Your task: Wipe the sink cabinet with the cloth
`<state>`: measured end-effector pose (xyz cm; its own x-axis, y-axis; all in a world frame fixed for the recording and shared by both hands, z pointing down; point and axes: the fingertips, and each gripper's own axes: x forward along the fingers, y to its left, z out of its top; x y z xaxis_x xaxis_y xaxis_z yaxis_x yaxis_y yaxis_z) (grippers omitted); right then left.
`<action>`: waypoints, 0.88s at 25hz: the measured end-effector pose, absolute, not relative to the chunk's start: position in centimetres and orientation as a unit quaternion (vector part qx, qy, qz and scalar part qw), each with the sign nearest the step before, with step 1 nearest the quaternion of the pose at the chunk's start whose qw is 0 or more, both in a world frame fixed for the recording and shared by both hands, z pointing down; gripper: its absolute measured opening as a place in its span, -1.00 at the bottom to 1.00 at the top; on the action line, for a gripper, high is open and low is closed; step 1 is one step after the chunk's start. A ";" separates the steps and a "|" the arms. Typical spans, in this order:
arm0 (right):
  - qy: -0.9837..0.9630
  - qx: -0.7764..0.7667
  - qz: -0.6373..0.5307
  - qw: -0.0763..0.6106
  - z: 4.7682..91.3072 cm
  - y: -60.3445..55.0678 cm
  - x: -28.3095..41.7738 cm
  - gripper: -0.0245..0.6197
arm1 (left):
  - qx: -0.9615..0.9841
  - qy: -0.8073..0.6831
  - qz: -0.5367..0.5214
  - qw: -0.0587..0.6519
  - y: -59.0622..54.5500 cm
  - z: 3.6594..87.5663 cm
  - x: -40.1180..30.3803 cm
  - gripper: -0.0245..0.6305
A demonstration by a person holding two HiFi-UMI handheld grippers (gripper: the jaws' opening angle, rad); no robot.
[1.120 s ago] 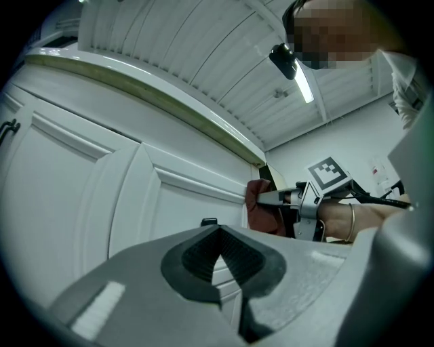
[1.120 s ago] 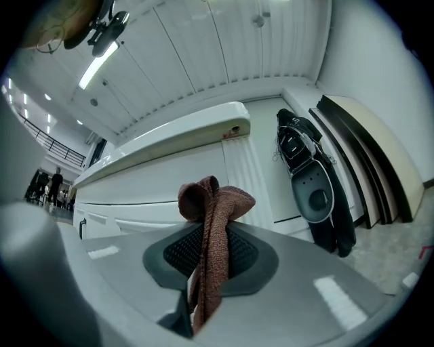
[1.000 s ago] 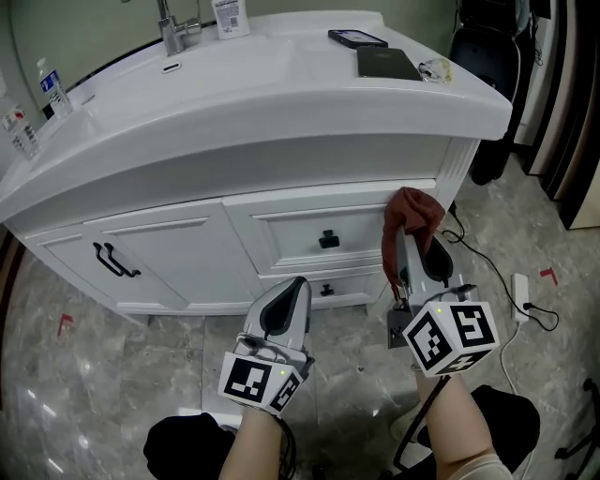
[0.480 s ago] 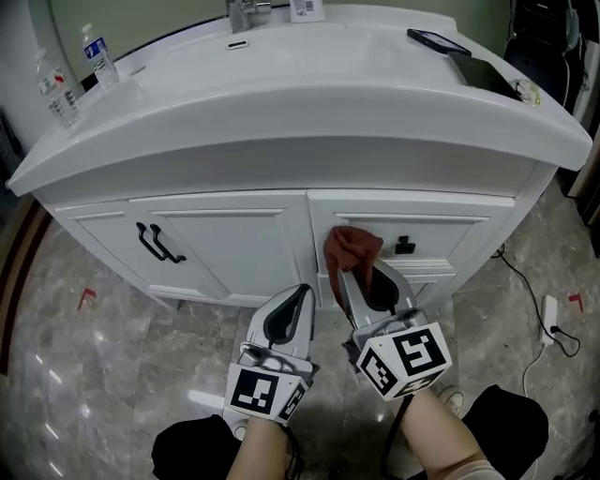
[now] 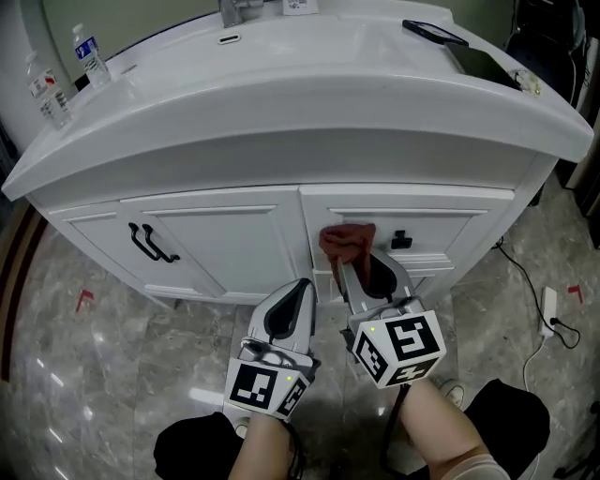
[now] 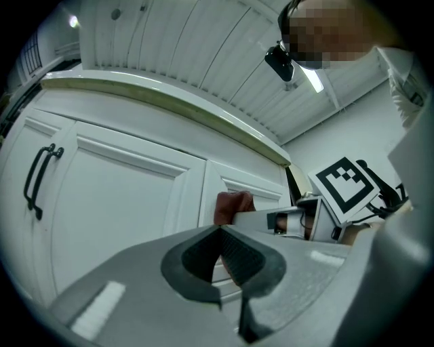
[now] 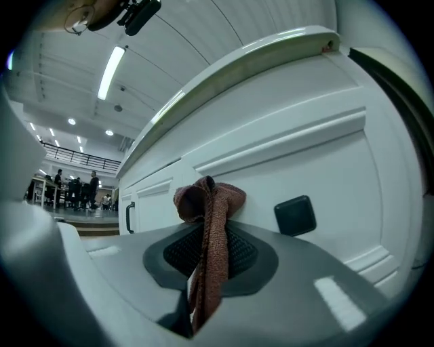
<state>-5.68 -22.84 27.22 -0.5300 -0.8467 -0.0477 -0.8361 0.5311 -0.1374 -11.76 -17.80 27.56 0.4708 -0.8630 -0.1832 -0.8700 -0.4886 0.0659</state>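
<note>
Above a marble floor point(image 5: 94, 375), the right gripper point(image 5: 360, 266) is pinching a red cloth point(image 5: 347, 242) at the drawer point(image 5: 445, 228) of the white cabinet point(image 5: 216, 239), just left of its black knob point(image 5: 401, 240), while the left gripper point(image 5: 302, 285) is hovering nearer, jaws closed together on nothing.

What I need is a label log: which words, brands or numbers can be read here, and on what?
No text can be read.
Bottle labels: too small to read.
Card: print blurred.
Cubes: square markers only, no words.
</note>
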 end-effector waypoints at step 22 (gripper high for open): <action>0.823 -0.561 -0.038 0.074 25.3 -21.8 4.8 -0.67 | -0.884 0.456 0.100 0.008 -18.1 27.8 -4.8 -0.93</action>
<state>4.81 -21.82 25.32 -0.3588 -0.9301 -0.0780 -0.9188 0.3667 -0.1459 -4.80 -18.07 27.80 0.5645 -0.8045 -0.1847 -0.8078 -0.5845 0.0765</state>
